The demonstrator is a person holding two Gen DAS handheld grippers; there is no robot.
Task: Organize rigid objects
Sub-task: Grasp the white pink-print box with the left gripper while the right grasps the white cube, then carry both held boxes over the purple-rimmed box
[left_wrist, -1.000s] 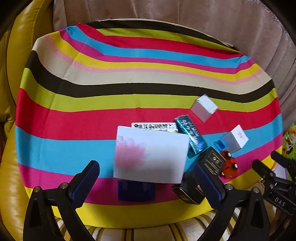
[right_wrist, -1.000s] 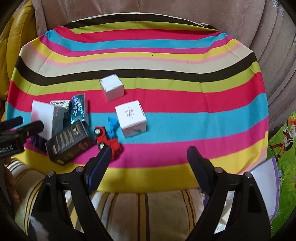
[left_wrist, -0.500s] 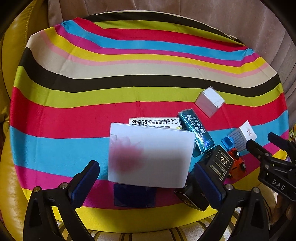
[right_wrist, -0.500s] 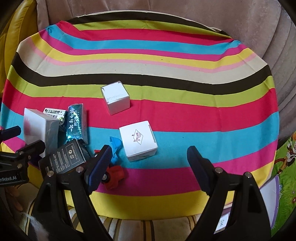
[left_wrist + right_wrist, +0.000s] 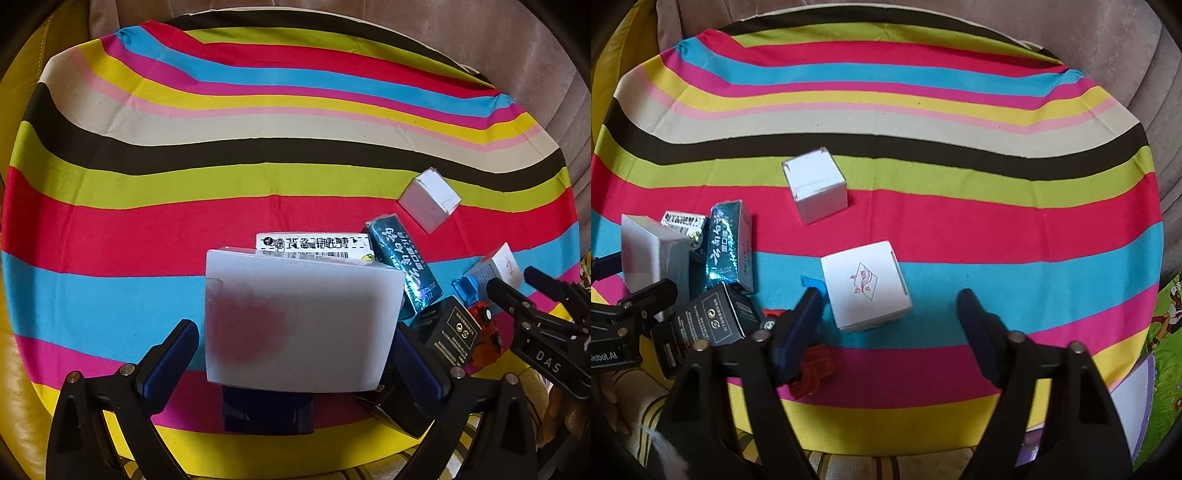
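Presently, the logo box [image 5: 866,286] lay on the striped cloth [image 5: 960,221], ahead of and between my right gripper's [image 5: 886,314] fingers, closer than a second before. Those jaws had just been narrowing, untouched by it. My left gripper [image 5: 291,347] stood apart, flanking the large white box [image 5: 299,321].

Both views: bright, even daylight; saturated striped cloth [image 5: 258,184]; strong fisheye bowing, dark vignette at corners. Left view: near white box [image 5: 299,321] defocused. Soft shadow under white cube [image 5: 816,184], 5 o'clock.
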